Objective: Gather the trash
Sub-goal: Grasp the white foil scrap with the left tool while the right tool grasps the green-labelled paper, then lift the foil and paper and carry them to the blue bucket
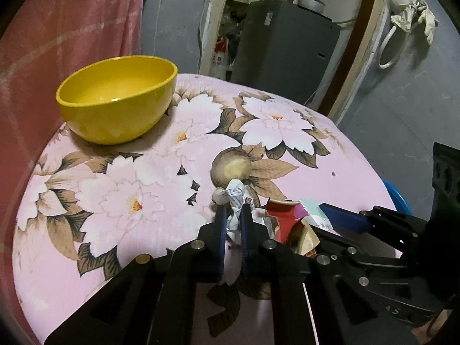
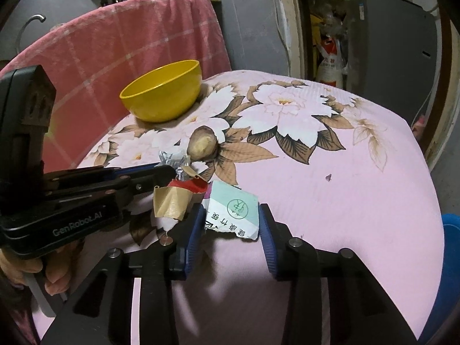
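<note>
A small heap of trash lies on the pink flowered tabletop [image 1: 161,230]. My left gripper [image 1: 233,215] is shut on a crumpled white wrapper [image 1: 235,198]. Next to it lie a torn red paper piece [image 1: 283,218], a brown paper scrap [image 2: 171,201] and a pale green printed paper piece [image 2: 233,210]. My right gripper [image 2: 233,224] is open, its blue pads on either side of the green paper, apart from it. The left gripper shows in the right wrist view [image 2: 164,169] and the right one in the left wrist view [image 1: 342,221]. A yellow bowl [image 1: 118,100] stands empty at the far left; it also shows in the right wrist view [image 2: 162,92].
A pink checked cloth [image 2: 120,46] hangs behind the bowl. A grey appliance [image 1: 284,51] stands in the doorway beyond the table. A blue object [image 2: 451,244] sits off the table's right edge. The tabletop [image 2: 330,189] has a small dark speck [image 2: 327,176].
</note>
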Demonstrator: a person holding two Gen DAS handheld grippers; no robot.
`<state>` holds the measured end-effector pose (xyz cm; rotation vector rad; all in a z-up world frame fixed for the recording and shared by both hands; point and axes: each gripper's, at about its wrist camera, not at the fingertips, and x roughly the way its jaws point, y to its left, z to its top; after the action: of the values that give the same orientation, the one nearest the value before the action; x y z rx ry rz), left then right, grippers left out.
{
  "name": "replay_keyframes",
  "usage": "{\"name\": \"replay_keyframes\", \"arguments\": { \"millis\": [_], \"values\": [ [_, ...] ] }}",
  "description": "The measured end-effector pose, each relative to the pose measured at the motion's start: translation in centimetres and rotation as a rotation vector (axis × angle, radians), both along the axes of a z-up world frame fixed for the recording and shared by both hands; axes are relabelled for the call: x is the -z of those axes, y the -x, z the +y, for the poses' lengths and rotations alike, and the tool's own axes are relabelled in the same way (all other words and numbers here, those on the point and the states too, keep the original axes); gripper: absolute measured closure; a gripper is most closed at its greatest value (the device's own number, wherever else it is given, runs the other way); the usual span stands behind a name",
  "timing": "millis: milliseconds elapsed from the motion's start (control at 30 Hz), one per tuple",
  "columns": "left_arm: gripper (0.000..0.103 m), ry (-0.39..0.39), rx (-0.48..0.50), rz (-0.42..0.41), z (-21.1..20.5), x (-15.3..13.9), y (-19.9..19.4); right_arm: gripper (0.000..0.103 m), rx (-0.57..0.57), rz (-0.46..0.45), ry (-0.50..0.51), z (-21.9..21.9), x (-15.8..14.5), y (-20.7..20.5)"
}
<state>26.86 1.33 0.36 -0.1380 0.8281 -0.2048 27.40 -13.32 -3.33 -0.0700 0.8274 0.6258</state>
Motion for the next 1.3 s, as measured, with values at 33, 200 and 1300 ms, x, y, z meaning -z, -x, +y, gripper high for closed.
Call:
{"name": "replay_keyframes", "arguments": {
  "millis": [33, 200, 1300],
  "values": [
    [0.096, -0.003, -0.002, -0.008, 0.0, -0.2, 0.3, 0.069, -0.001, -0.002, -0.003, -0.1, 0.0, 0.1],
    [0.096, 0.009, -0.021, -0.055, 0.0, -0.9, 2.2, 0.071, 0.023, -0.024, -0.018, -0.5, -0.4, 0.5],
    [0.096, 0.038, 0.155, -0.529, -10.9, -11.1, 7.6, 0.071, 0.382, -0.710, -0.273, -14.0, -10.7, 10.6]
  ]
}}
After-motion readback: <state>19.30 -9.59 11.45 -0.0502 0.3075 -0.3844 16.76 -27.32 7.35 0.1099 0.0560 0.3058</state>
